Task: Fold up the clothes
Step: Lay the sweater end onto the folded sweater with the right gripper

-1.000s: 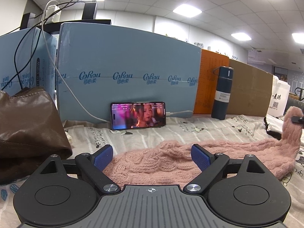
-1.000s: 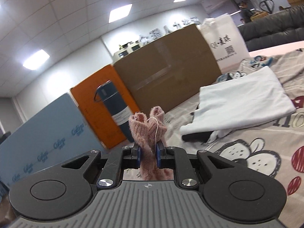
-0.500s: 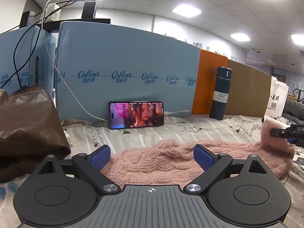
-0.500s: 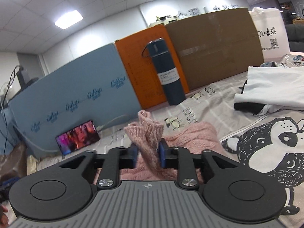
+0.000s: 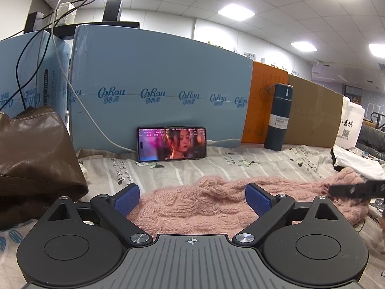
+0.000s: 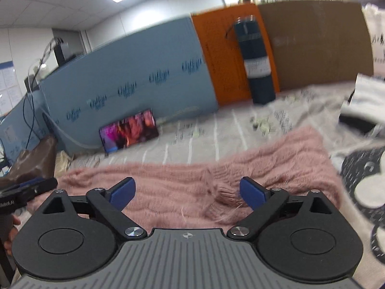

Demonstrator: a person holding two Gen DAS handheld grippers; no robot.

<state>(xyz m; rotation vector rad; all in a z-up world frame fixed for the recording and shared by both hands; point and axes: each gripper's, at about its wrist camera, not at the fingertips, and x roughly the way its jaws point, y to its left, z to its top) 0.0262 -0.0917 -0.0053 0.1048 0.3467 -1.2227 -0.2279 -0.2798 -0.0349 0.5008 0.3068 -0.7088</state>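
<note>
A pink fuzzy knit garment (image 5: 216,200) lies stretched across the printed sheet, seen in both wrist views (image 6: 216,168). My left gripper (image 5: 192,198) stands open just over its near edge, blue pads apart with only flat knit between them. My right gripper (image 6: 186,191) has its jaws opening wide, and the dropped end of the knit (image 6: 223,195) lies loose between the pads, untouched. One finger of the right gripper (image 5: 356,189) shows at the right edge of the left wrist view.
A phone (image 5: 172,143) playing video leans on blue foam boards (image 5: 156,84). A dark flask (image 5: 278,118) stands by orange and brown boards. A brown leather bag (image 5: 31,154) sits left. Folded white cloth (image 6: 363,96) lies right. The left gripper's finger (image 6: 31,187) shows at that view's left edge.
The right gripper let go of the raised pink end, which dropped onto the garment, and swung down and left. The left gripper's jaws widened slightly and it stayed in place.
</note>
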